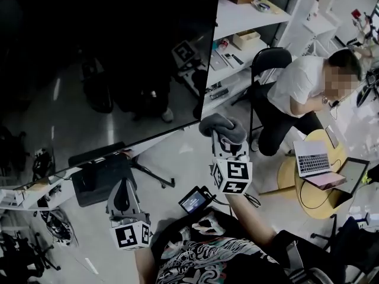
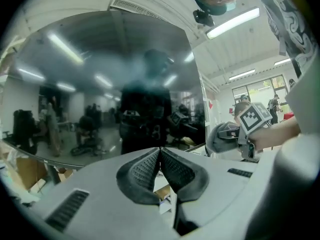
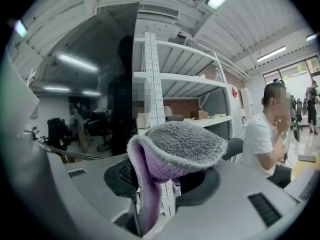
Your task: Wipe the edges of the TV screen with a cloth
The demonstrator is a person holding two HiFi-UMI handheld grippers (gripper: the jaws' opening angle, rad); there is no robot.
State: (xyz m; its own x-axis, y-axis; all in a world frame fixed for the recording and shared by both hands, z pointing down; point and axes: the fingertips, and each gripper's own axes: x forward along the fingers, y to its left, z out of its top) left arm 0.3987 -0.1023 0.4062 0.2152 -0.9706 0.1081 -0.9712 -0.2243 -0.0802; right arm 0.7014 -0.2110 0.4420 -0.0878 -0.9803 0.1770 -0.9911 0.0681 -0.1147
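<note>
cloth (image 3: 175, 146): fuzzy grey-lilac, folded, pinched by right gripper (image 3: 165, 176), centre frame
left gripper (image 2: 160, 161): jaws pressed together, nothing between
TV screen (image 1: 100, 58): glossy black, upper left

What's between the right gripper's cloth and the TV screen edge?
Nothing visible. The cloth, clamped in the right gripper, sits beside the lower right corner of the TV screen, with no object between them. I can't tell whether it already touches the edge.

No text or label can be read
</note>
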